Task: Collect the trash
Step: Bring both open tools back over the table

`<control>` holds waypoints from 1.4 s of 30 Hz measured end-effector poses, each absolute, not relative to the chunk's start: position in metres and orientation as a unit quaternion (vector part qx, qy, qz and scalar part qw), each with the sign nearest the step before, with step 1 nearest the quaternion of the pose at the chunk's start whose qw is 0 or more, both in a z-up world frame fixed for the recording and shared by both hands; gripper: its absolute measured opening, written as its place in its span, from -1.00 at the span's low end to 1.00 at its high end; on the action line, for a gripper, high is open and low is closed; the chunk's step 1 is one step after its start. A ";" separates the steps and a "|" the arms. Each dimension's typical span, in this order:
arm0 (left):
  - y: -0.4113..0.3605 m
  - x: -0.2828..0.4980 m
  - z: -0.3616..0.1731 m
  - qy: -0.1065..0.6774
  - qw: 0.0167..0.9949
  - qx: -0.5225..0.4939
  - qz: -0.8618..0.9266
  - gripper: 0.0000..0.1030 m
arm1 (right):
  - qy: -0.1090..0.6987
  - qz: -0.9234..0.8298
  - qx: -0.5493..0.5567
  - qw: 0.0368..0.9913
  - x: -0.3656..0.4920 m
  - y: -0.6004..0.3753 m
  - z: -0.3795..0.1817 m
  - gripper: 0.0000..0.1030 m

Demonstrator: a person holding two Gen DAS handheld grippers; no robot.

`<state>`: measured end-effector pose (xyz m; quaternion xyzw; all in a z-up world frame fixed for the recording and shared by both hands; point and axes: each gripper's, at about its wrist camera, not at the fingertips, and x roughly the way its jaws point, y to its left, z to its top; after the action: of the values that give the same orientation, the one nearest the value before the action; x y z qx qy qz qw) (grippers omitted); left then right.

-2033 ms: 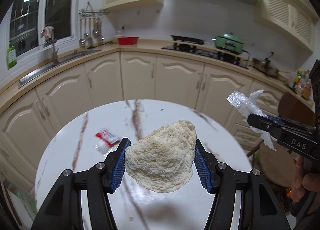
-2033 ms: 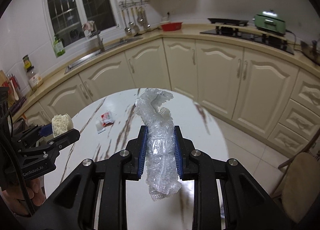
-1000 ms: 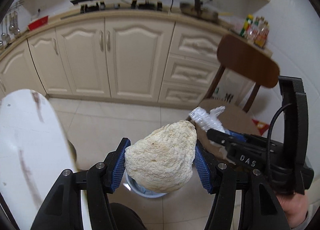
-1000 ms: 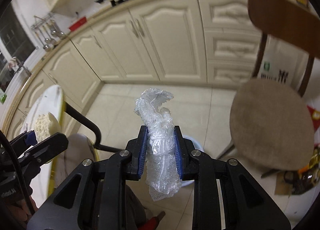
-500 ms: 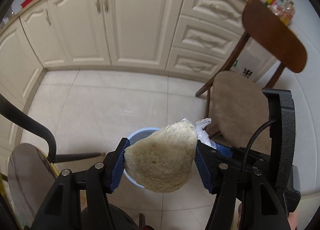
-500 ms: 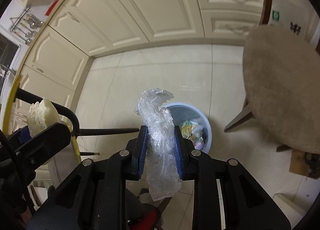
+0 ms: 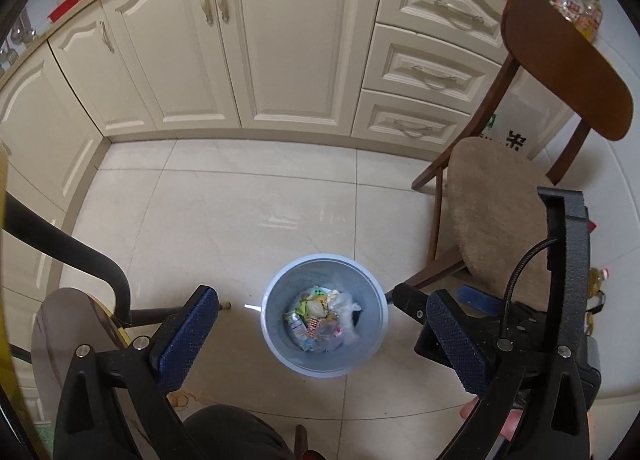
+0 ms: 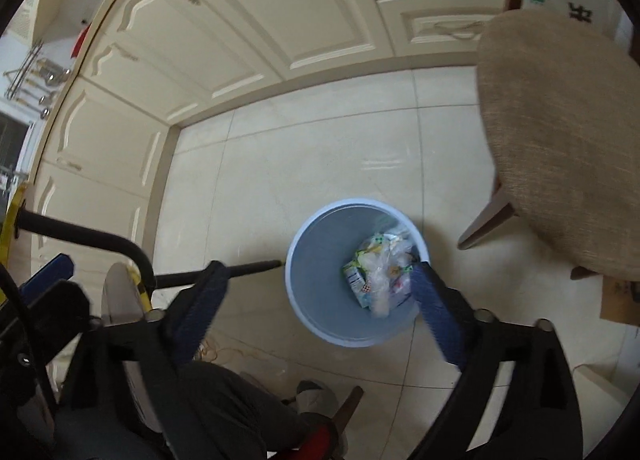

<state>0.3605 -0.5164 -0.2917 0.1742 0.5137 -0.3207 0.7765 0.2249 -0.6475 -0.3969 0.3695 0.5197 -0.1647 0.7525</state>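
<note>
Now, left wrist view, fingers: the left gripper (image 7: 320,334) has its two blue-padded fingers (image 7: 185,336) spread wide and still opening, with nothing pinched between them and nothing touching the pads.
Left wrist view, bin: one pale blue trash bin (image 7: 280,336) stands on the tiled floor (image 7: 248,212), seen down through the gap between the fingers, well below them.
Left wrist view, trash: a heap of wrappers and crumpled clear plastic (image 7: 322,320) lies at the bottom of the bin; single pieces cannot be counted.
Left wrist view, other tool: the right gripper (image 7: 424,310) enters at 4 o'clock, its tips reaching over the bin's rim at 3 o'clock.
Left wrist view, surroundings: one wooden chair (image 7: 504,216) with a tan seat stands at 2 o'clock of the bin; cream cabinets (image 7: 288,40) run across 12 o'clock.
Right wrist view, fingers: the right gripper (image 8: 316,298) also has two fingers (image 8: 436,312) parted wide and opening, blurred, gripping nothing.
Right wrist view, bin: the same single bin (image 8: 308,284) sits between the fingers, nearer the one at 3 o'clock.
Right wrist view, trash: the trash (image 8: 380,272) lies inside the bin against its wall at 3 o'clock, a clear plastic wad among it.
Right wrist view, person: a dark trouser leg (image 8: 224,412) shows at 6 o'clock.
</note>
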 end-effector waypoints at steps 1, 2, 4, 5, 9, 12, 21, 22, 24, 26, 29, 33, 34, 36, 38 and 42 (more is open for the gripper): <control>-0.507 0.356 -0.287 0.510 0.778 0.175 -0.323 0.98 | 0.518 -0.171 0.372 0.751 0.222 -0.649 -0.396 1.00; -0.507 0.353 -0.283 0.507 0.779 0.175 -0.324 0.98 | 0.516 -0.176 0.375 0.750 0.220 -0.650 -0.394 1.00; -0.501 0.346 -0.276 0.503 0.781 0.171 -0.329 0.98 | 0.510 -0.185 0.379 0.750 0.215 -0.651 -0.388 1.00; -0.497 0.342 -0.272 0.501 0.781 0.171 -0.331 0.98 | 0.507 -0.188 0.380 0.750 0.214 -0.651 -0.384 1.00; -0.479 0.330 -0.254 0.488 0.788 0.160 -0.338 0.98 | 0.491 -0.204 0.379 0.757 0.204 -0.652 -0.361 1.00; -0.455 0.320 -0.235 0.476 0.795 0.150 -0.344 0.98 | 0.475 -0.212 0.378 0.766 0.198 -0.650 -0.338 1.00; -0.352 0.285 -0.169 0.414 0.838 0.098 -0.341 0.98 | 0.419 -0.204 0.342 0.816 0.198 -0.611 -0.247 1.00; -0.338 0.280 -0.162 0.407 0.844 0.092 -0.338 0.98 | 0.412 -0.200 0.336 0.823 0.200 -0.602 -0.235 1.00; -0.306 0.270 -0.148 0.391 0.855 0.081 -0.331 0.98 | 0.400 -0.189 0.322 0.837 0.206 -0.584 -0.212 1.00; -0.270 0.262 -0.135 0.377 0.867 0.067 -0.321 0.98 | 0.393 -0.178 0.308 0.848 0.213 -0.566 -0.194 1.00; -0.223 0.247 -0.120 0.360 0.879 0.052 -0.308 0.98 | 0.384 -0.156 0.282 0.866 0.225 -0.532 -0.167 1.00; -0.158 0.223 -0.102 0.335 0.897 0.035 -0.285 0.98 | 0.371 -0.122 0.247 0.887 0.240 -0.482 -0.136 1.00; -0.142 0.217 -0.097 0.329 0.902 0.032 -0.278 0.98 | 0.369 -0.113 0.236 0.892 0.245 -0.467 -0.128 1.00; -0.115 0.205 -0.090 0.320 0.908 0.025 -0.268 0.98 | 0.366 -0.096 0.215 0.900 0.254 -0.440 -0.115 1.00; -0.081 0.192 -0.084 0.311 0.915 0.017 -0.255 0.98 | 0.362 -0.084 0.198 0.907 0.261 -0.417 -0.106 1.00; -0.035 0.170 -0.078 0.300 0.926 0.010 -0.231 0.98 | 0.350 -0.058 0.172 0.919 0.273 -0.371 -0.086 1.00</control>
<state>0.1700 -0.0354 -0.0776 0.0103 0.2996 -0.2315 0.9255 0.2727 -0.3713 -0.0863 0.1721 0.3499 -0.0584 0.9190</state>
